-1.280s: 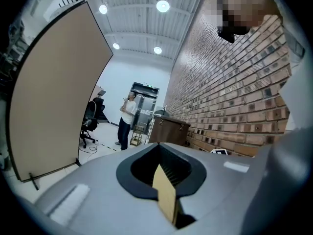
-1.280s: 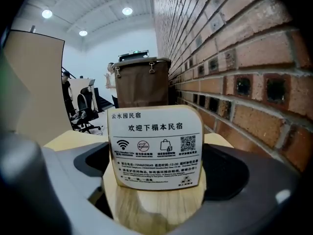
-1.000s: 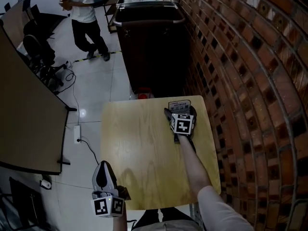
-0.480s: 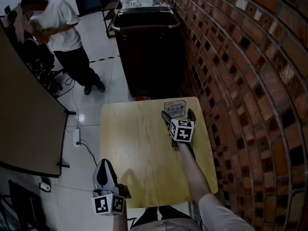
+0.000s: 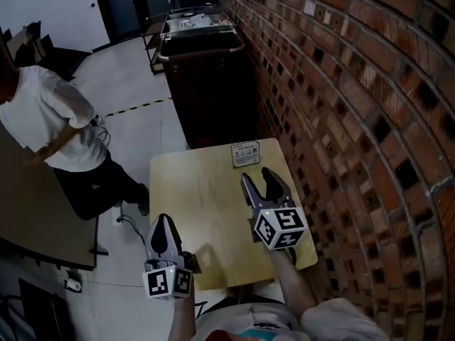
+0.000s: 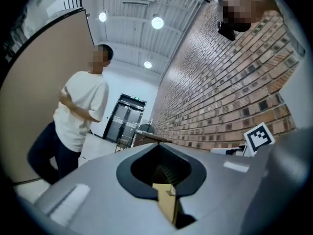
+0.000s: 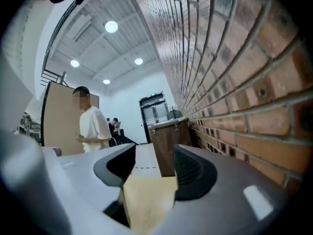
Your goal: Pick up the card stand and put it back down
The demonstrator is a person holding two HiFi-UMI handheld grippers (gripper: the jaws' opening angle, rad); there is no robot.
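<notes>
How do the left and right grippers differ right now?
The right gripper hangs over the table, just short of the card stand; the left gripper sits by the table's near left corner. The right gripper's jaws stand apart, closing on nothing; the left gripper's jaws are together. Both are empty.

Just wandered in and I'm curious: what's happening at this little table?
A person holds a gripper in each hand over a wooden table. The card stand stands at its far edge, untouched. The right gripper hovers short of it, its fingers closing on nothing. The left gripper hangs shut near the front left corner.
</notes>
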